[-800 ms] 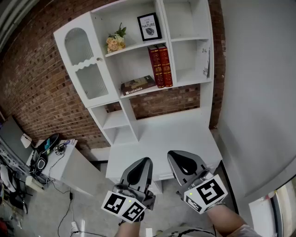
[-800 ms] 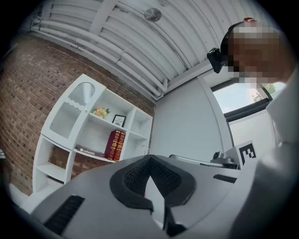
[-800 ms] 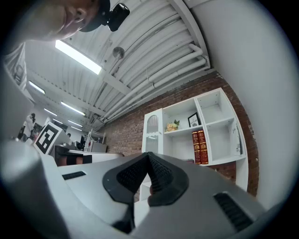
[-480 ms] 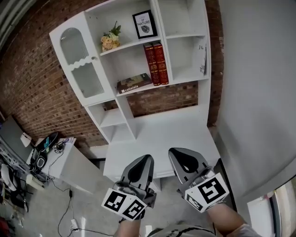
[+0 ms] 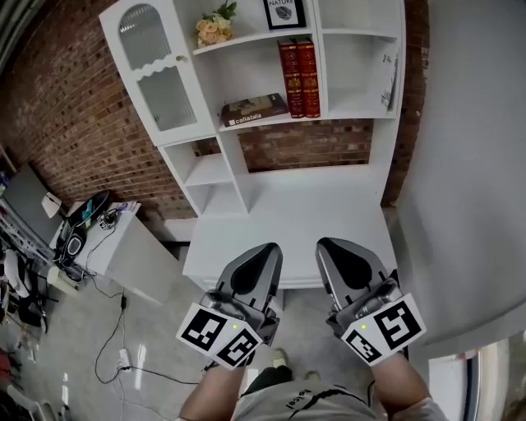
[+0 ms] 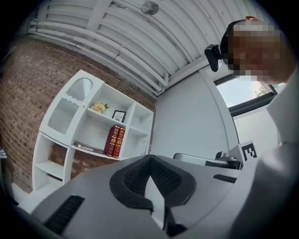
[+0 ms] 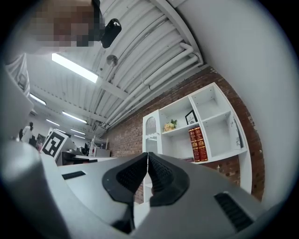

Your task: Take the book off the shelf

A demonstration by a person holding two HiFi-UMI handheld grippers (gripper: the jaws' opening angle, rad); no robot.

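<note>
Red hardback books (image 5: pixel 298 66), 2 of them, stand upright and touching on the middle board of the white shelf unit (image 5: pixel 234 168). A brown book (image 5: pixel 253 108) lies flat just left of them on the same board. All 3 are at the far side of the scene.

Left gripper (image 5: pixel 265 249) and right gripper (image 5: pixel 331 244) sit low and near, well apart from the shelf. Both are clenched on nothing, pads together.

Risks from here:
- Task says "the book" and there are 3 candidates, so the wrong one could get picked.
- Jaws have to spread before contact. Arriving clenched just shoves the spine deeper.
- Pulling 1 red book likely tips its neighbour, since they lean on each other and nothing props the right one on its right side.
- Brown book lies flat on the board, so there's little edge to pinch. It probably slides back instead of lifting.
- A high reach could clip the flowers (image 5: pixel 215 25) or the framed print (image 5: pixel 283 12) on the board above.

Hard to read:
- Top of the shelf unit and most of the framed print are cut off in the head view.
- Spine lettering on the red books is too small.
- Thin pale item (image 5: pixel 393 78) in the right compartment could be leaflets or a slim book, can't tell.
- Depth of the books on the board isn't visible.
</note>
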